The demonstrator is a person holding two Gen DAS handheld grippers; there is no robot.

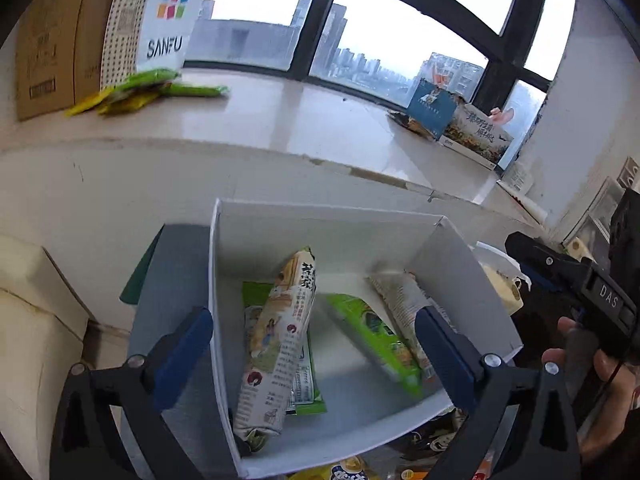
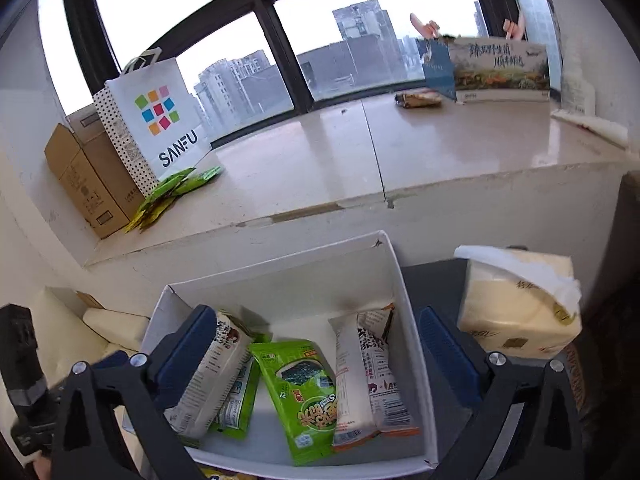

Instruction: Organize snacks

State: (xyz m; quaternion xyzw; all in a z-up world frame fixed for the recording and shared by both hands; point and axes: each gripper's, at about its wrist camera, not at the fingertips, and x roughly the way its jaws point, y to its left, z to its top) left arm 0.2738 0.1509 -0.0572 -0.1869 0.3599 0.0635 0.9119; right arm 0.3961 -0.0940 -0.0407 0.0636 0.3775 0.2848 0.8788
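A pale counter (image 1: 280, 120) runs under the window. From your left wrist, your left tool (image 1: 314, 354) hangs spread over the white box (image 1: 320, 228); a beige snack pack (image 1: 276, 344) lies inside it. From your right wrist, your right tool (image 2: 316, 354) hangs spread above the box too, a green seaweed pack (image 2: 300, 392) inside, a tissue pack (image 2: 520, 312) beside.

left tool (image 1: 314, 354) open above white box (image 1: 332, 236) | snack packets (image 1: 276, 336) inside
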